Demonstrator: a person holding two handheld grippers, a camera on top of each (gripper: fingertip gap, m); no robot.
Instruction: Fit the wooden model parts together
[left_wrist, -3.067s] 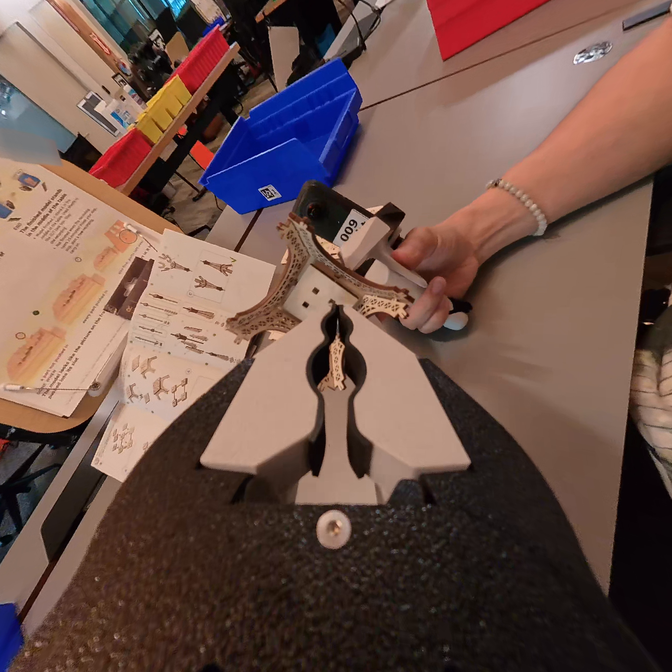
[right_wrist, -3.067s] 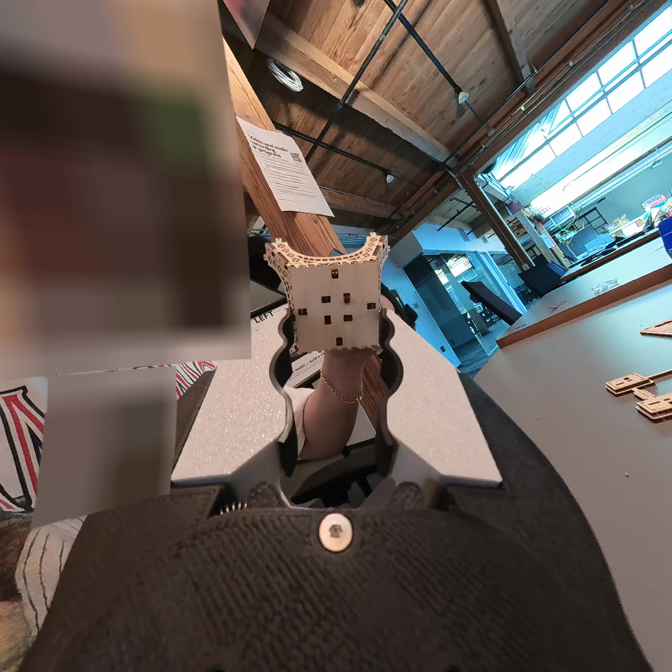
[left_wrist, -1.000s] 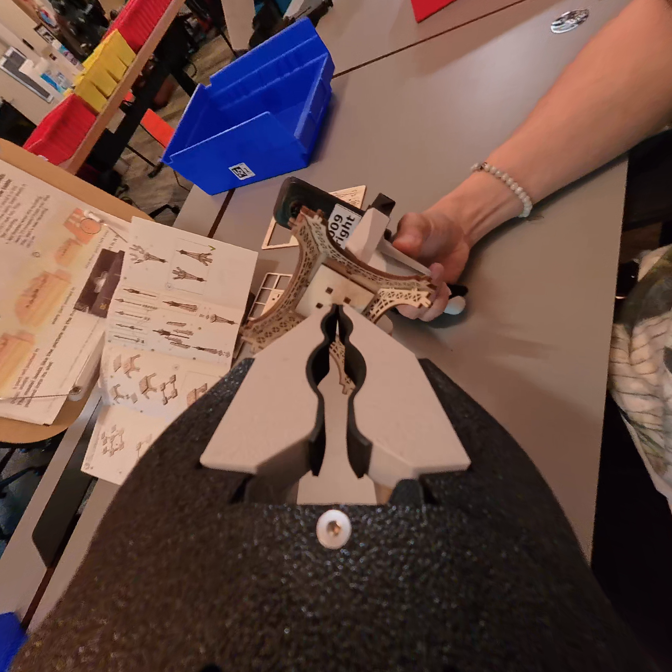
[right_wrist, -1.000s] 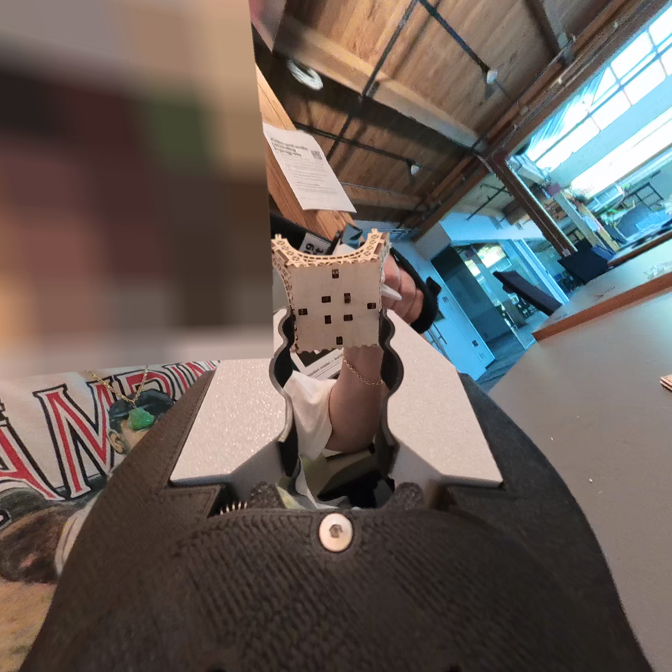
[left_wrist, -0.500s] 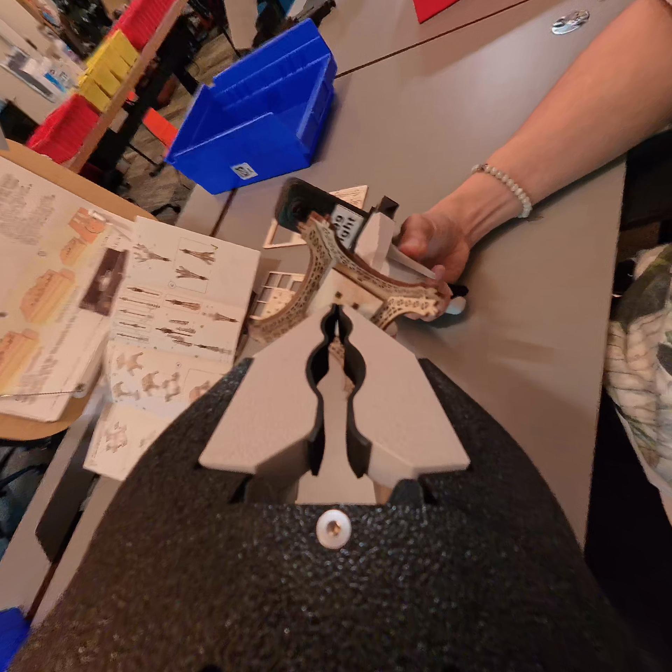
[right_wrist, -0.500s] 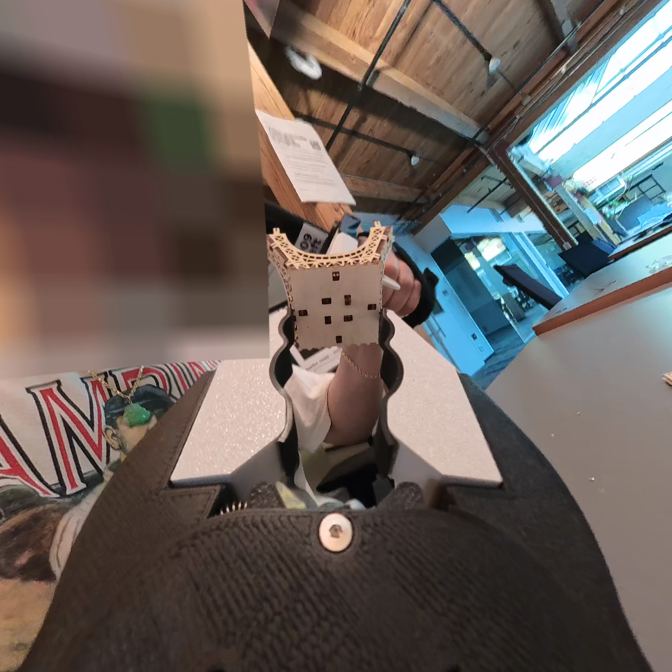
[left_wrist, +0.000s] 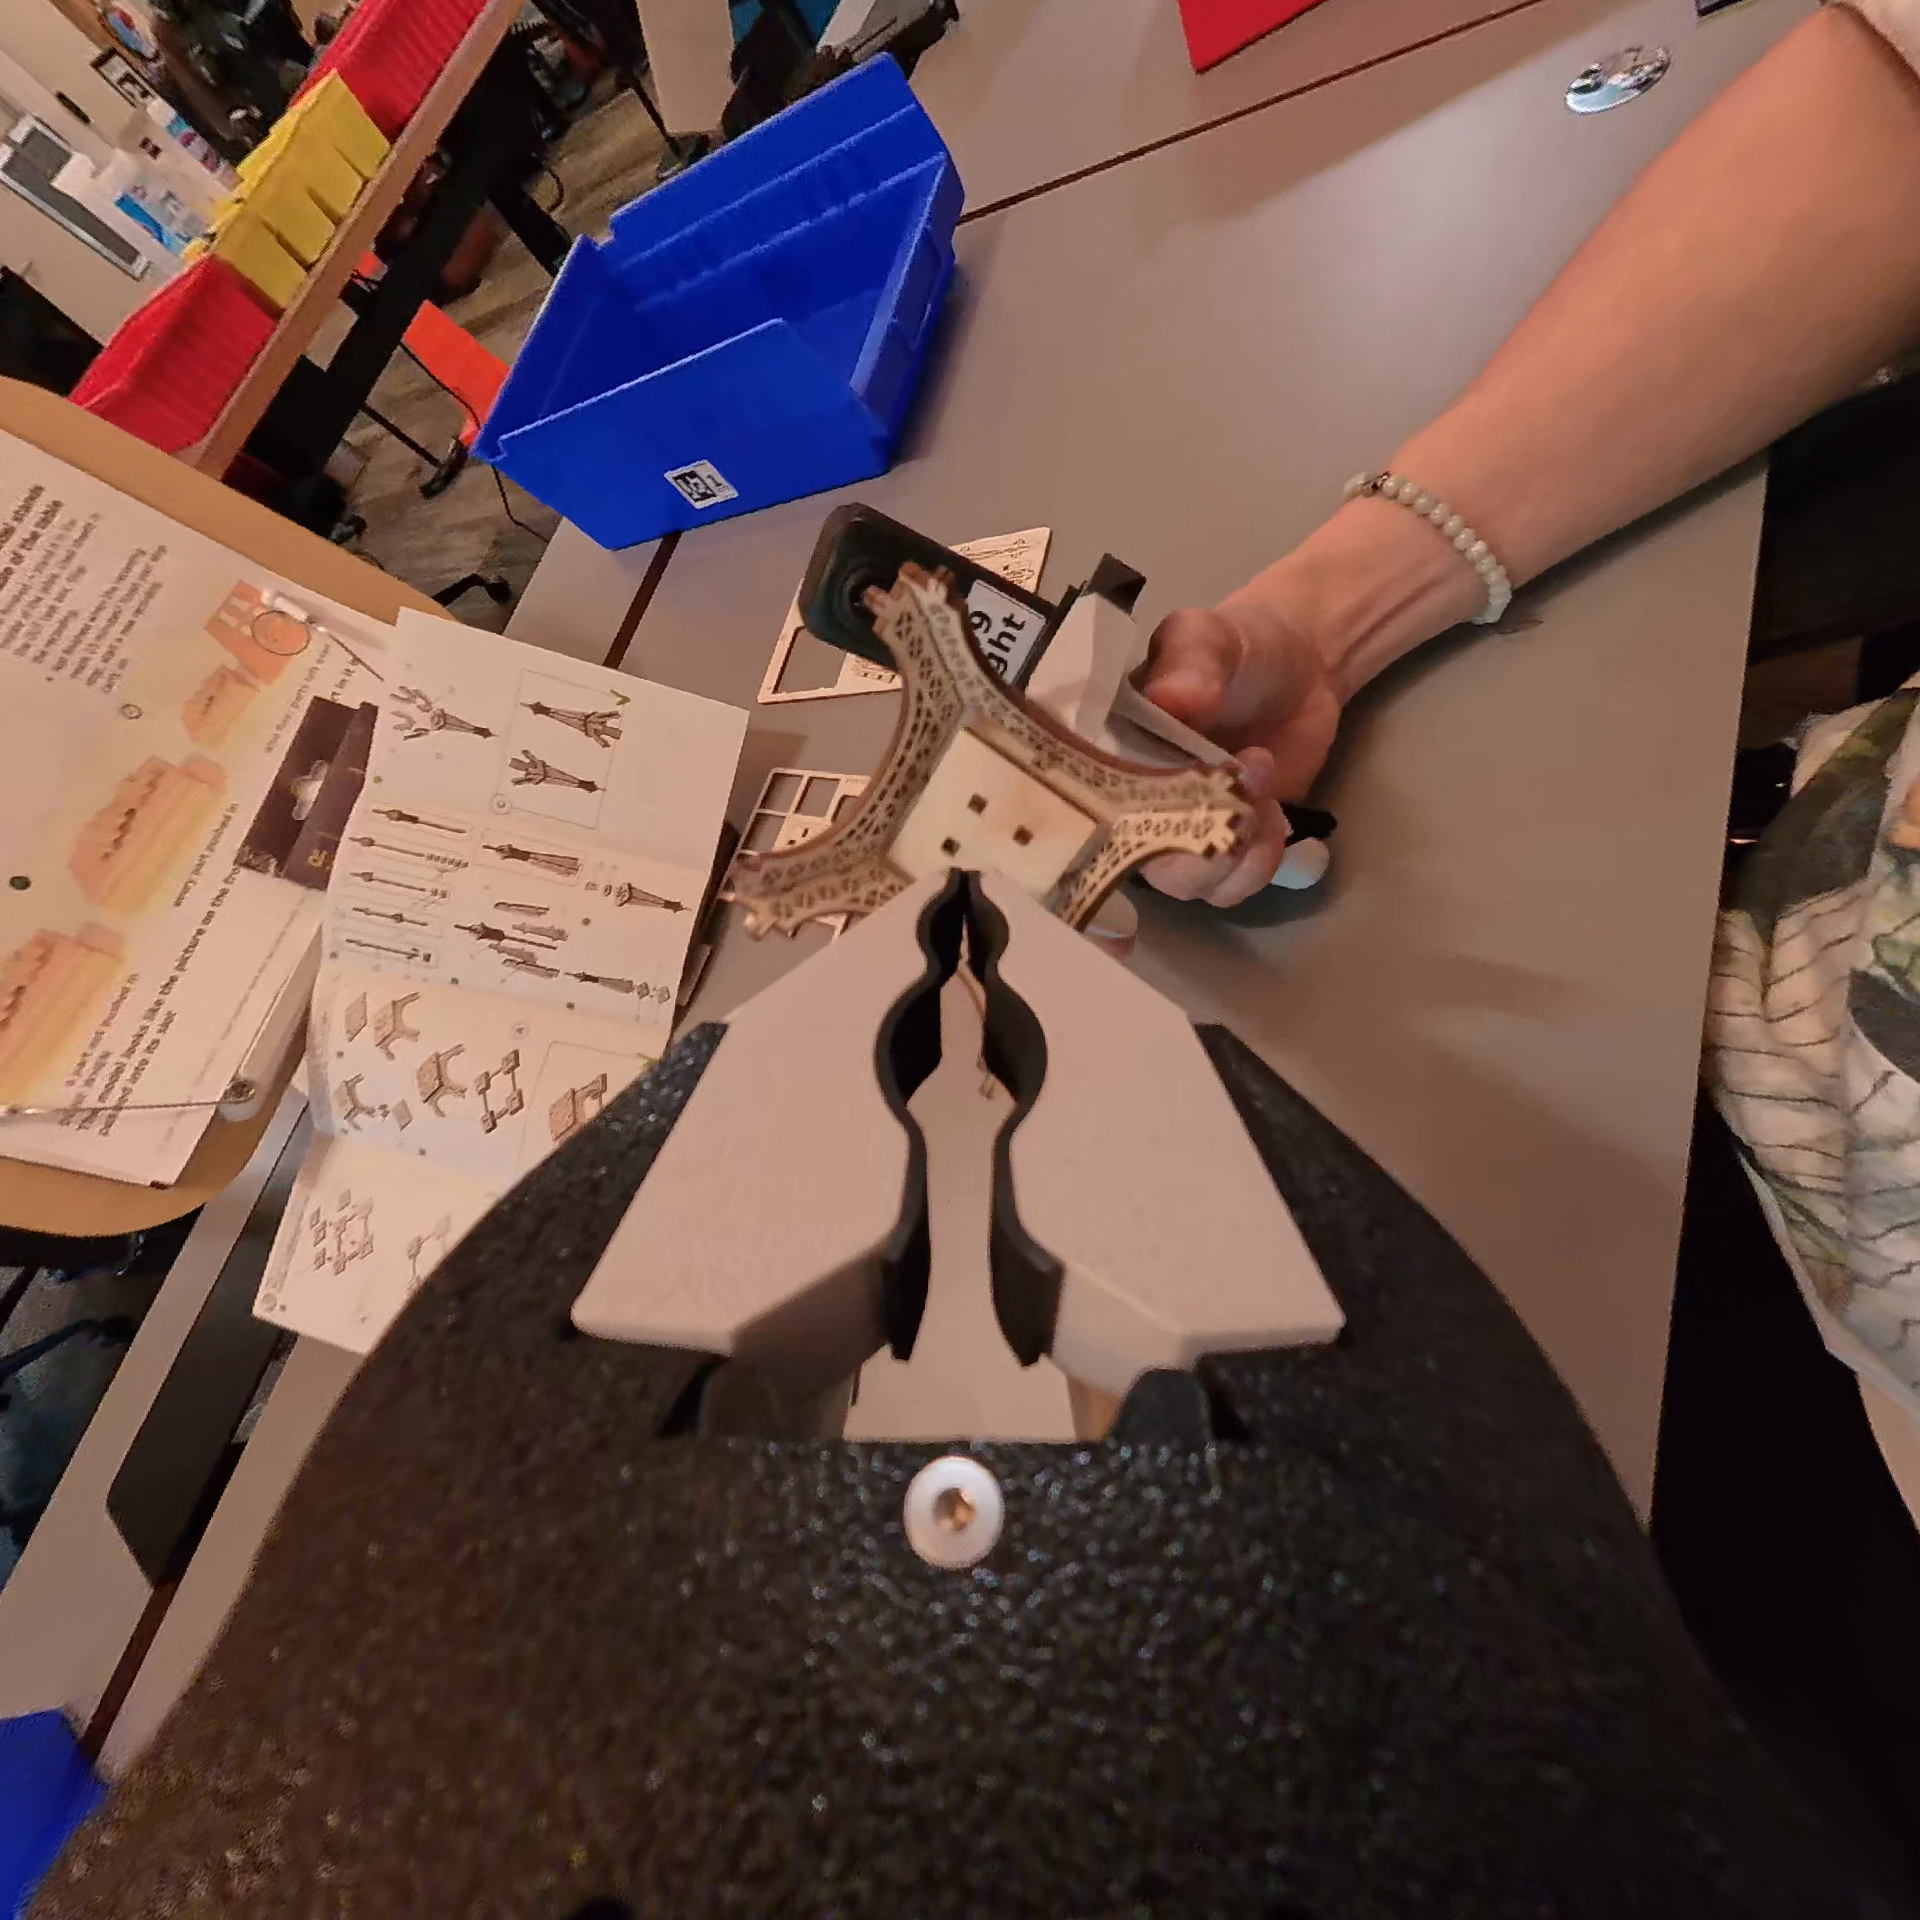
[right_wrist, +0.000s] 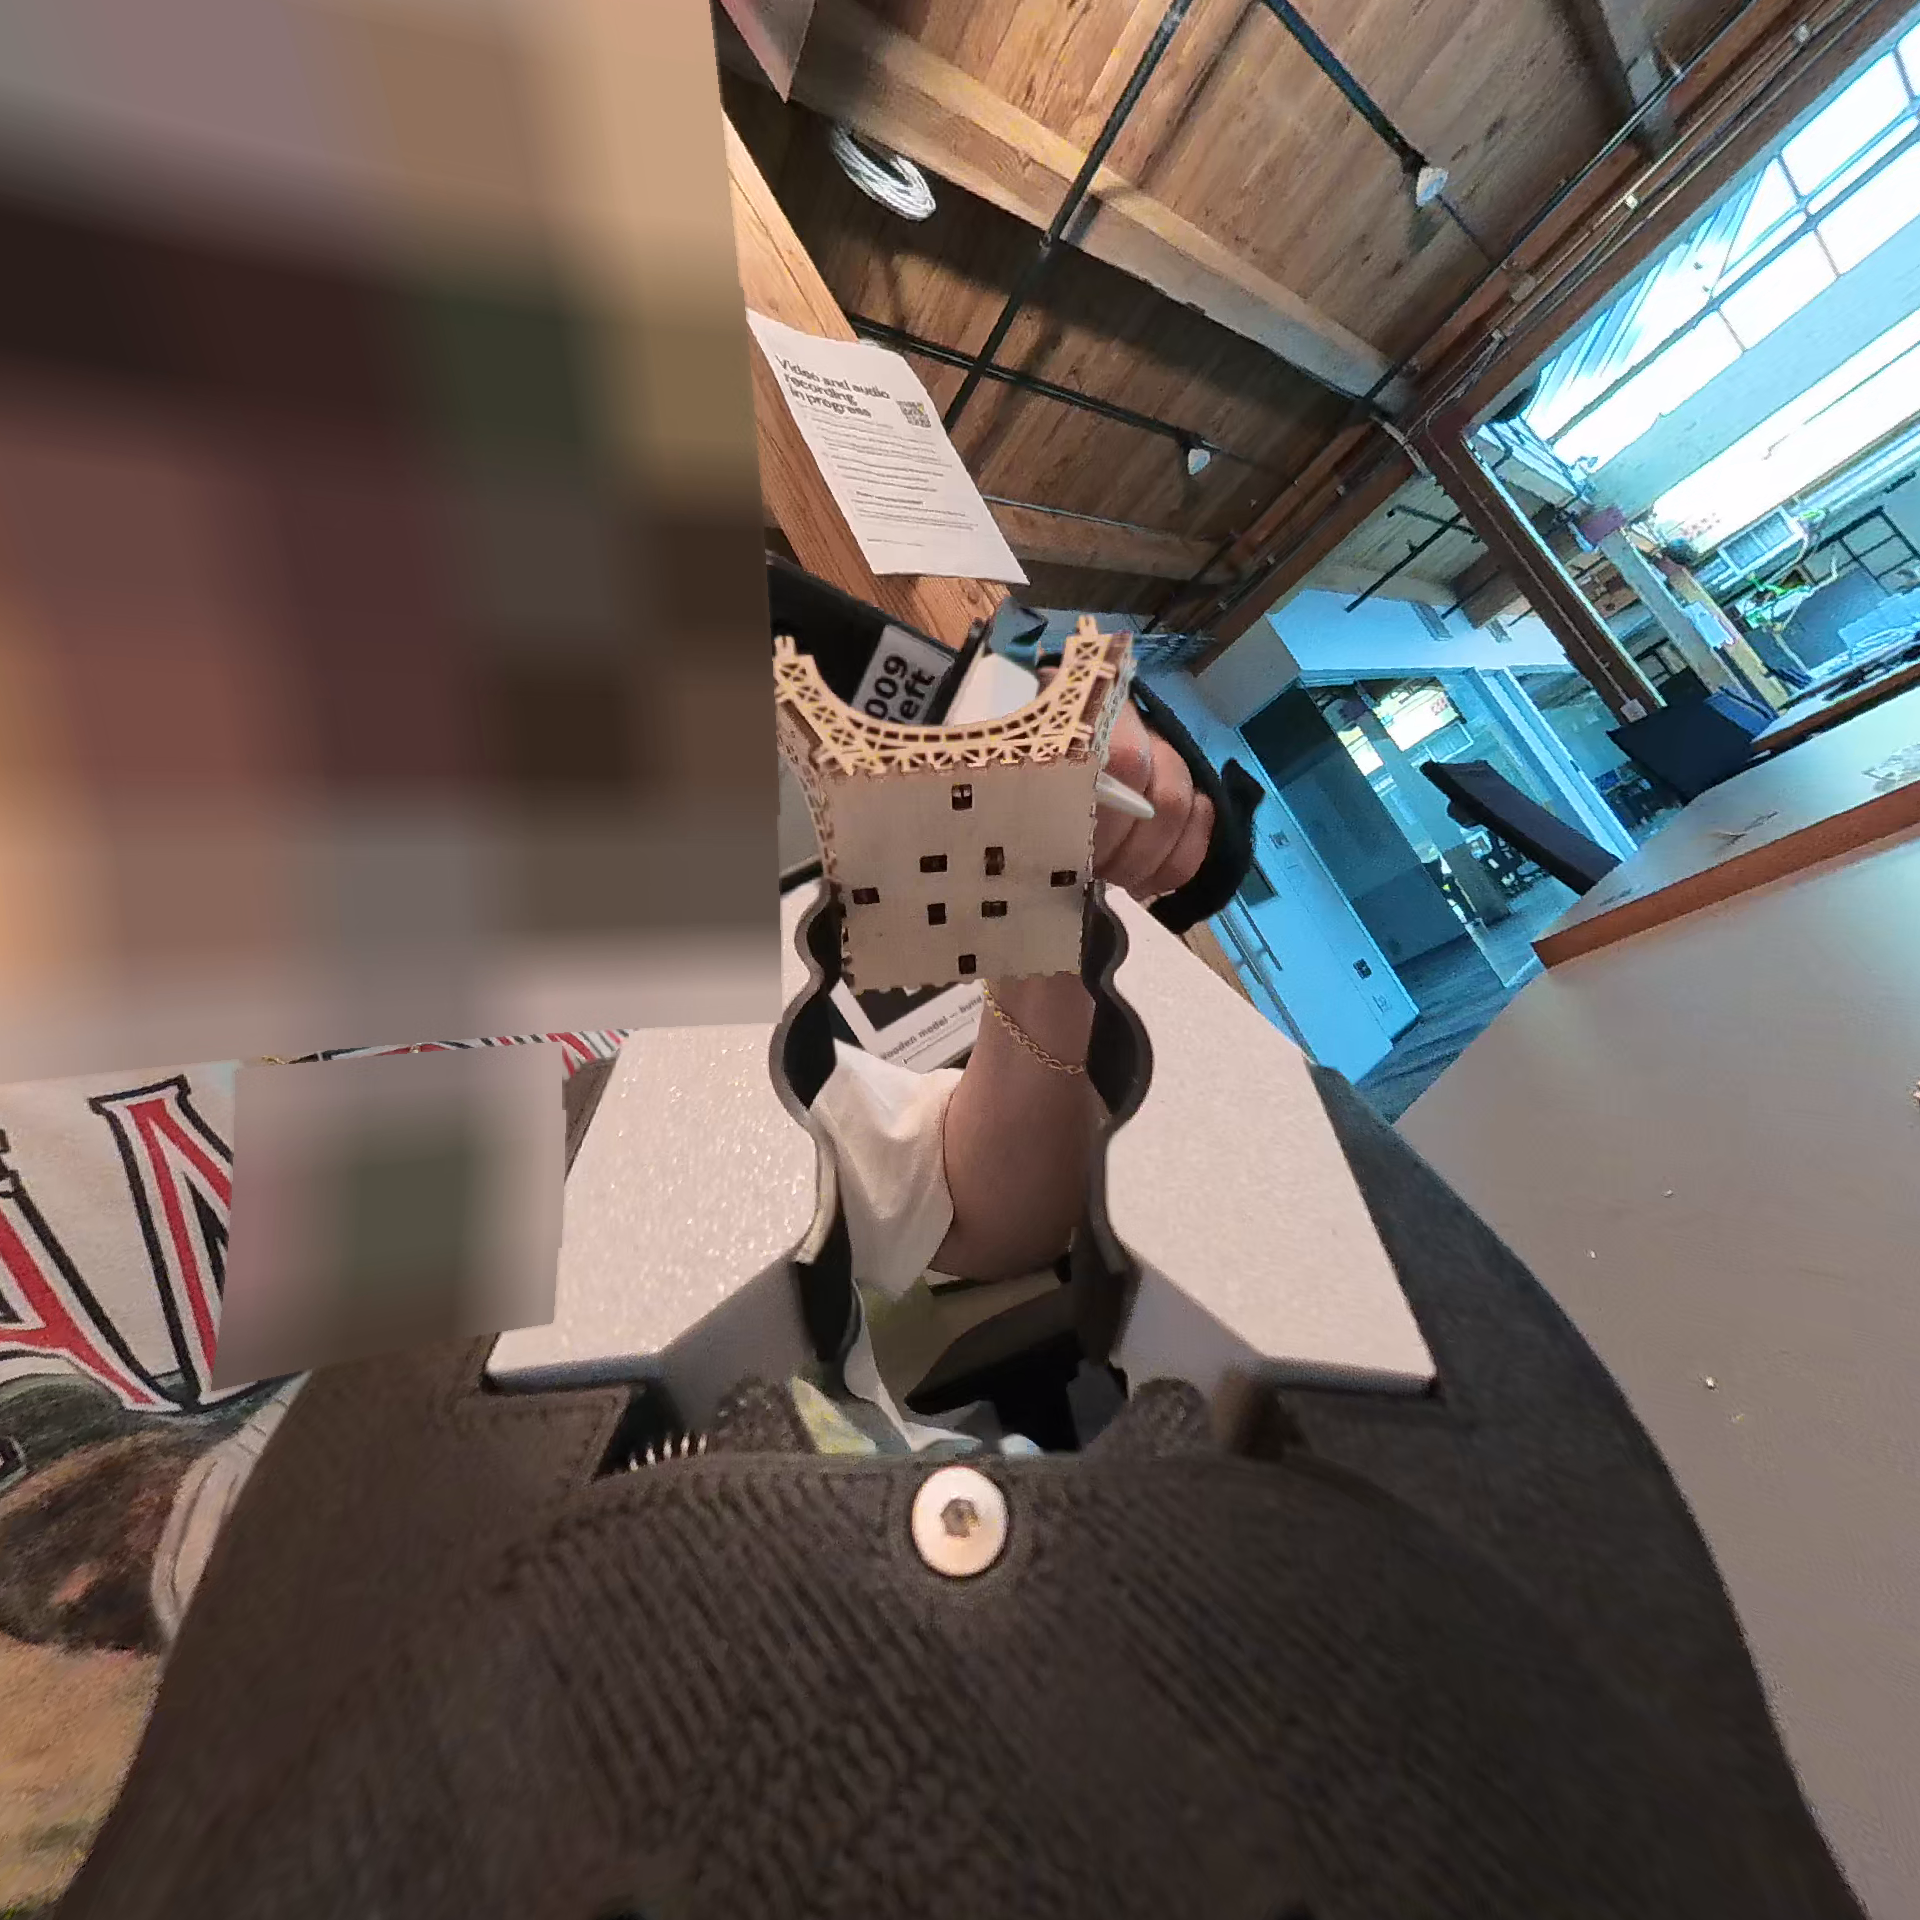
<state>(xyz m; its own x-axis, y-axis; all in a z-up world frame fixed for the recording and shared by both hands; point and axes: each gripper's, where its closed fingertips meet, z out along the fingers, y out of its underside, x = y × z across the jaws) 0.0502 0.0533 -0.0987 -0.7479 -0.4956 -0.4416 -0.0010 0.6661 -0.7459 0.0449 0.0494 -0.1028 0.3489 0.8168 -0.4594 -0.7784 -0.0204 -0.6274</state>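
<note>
My left gripper (left_wrist: 961, 885) is shut on a thin wooden spire piece (left_wrist: 975, 1003), seen edge-on between the jaws. Its tips nearly touch the holed square plate of the wooden tower base (left_wrist: 982, 821), which has four lattice legs. In the right wrist view my right gripper (right_wrist: 961, 920) is shut on that tower base (right_wrist: 961, 883) and holds it up in the air, plate facing the camera. The left gripper's body (right_wrist: 914, 691) and the hand holding it show just behind the base. A hand (left_wrist: 1247, 717) holds the right gripper over the grey table (left_wrist: 1351, 364).
A blue bin (left_wrist: 727, 343) stands at the back of the table. Folded instruction sheets (left_wrist: 520, 831) lie at the left, with a larger sheet on a round wooden table (left_wrist: 135, 779). Empty wooden part frames (left_wrist: 821, 665) lie under the base. A forearm (left_wrist: 1610, 343) crosses from the right. Only a small space, under 4 cm, lies between the two pairs of fingers.
The tower base and the left gripper's tips have come closer together. The spire piece has turned from flat-on to edge-on. In the right view the left gripper has moved up close behind the base.
</note>
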